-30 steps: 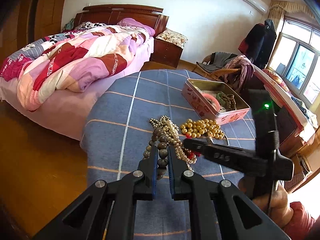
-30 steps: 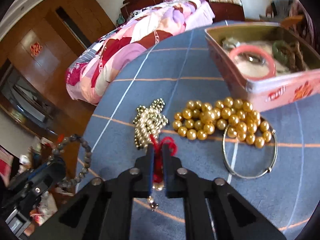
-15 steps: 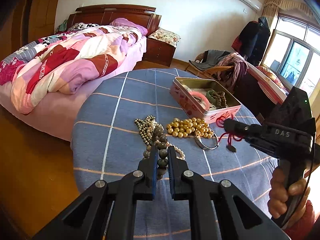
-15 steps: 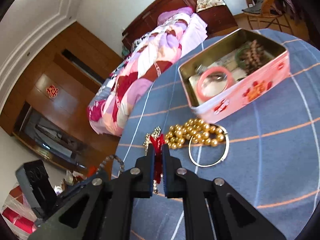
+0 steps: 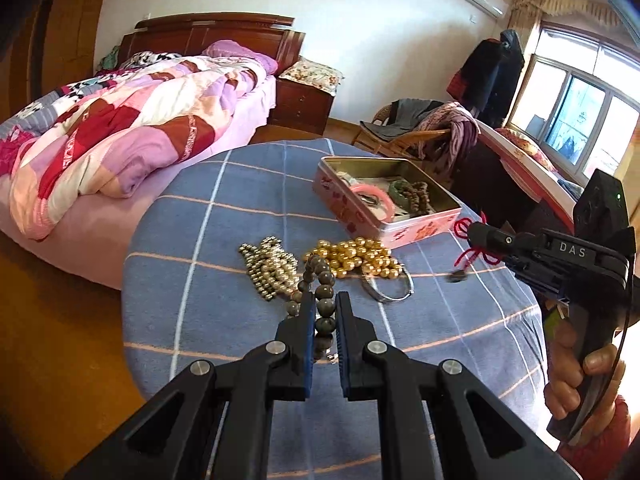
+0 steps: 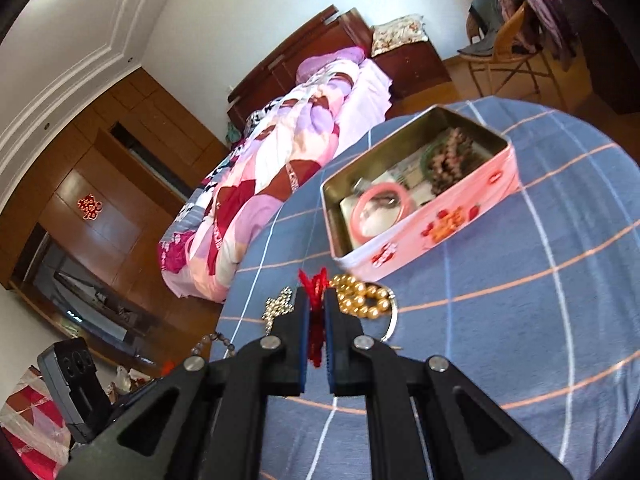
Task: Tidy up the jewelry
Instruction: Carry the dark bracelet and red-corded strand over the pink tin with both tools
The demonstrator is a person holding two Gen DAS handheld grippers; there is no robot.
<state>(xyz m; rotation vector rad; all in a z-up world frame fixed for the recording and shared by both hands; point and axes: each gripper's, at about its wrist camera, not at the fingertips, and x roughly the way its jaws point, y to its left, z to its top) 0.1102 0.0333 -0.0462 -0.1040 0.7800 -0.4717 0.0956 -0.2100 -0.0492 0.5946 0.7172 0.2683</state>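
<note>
My left gripper (image 5: 323, 303) is shut on a string of dark grey-brown beads (image 5: 322, 280), lifted above the blue checked tablecloth (image 5: 224, 280). My right gripper (image 6: 316, 300) is shut on a red cord necklace (image 6: 314, 280); in the left wrist view its tip (image 5: 474, 232) carries the red cord (image 5: 466, 254) with a small pendant hanging off it, just right of the pink tin (image 5: 384, 200). The open tin (image 6: 420, 208) holds a pink bangle (image 6: 382, 212), a green bangle and brown beads. On the cloth lie gold beads (image 5: 356, 258), a pale pearl strand (image 5: 272, 268) and a silver bangle (image 5: 390, 290).
The round table's edge drops off at left toward a bed with a patchwork quilt (image 5: 120, 128). A chair draped with clothes (image 5: 432, 128) stands behind the table. A hand (image 5: 580, 380) holds the right gripper's handle at the right edge.
The right gripper has lifted the red cord necklace off the cloth and swung it up and right, toward the tin. The left gripper, with the dark beads, has shifted only slightly.
</note>
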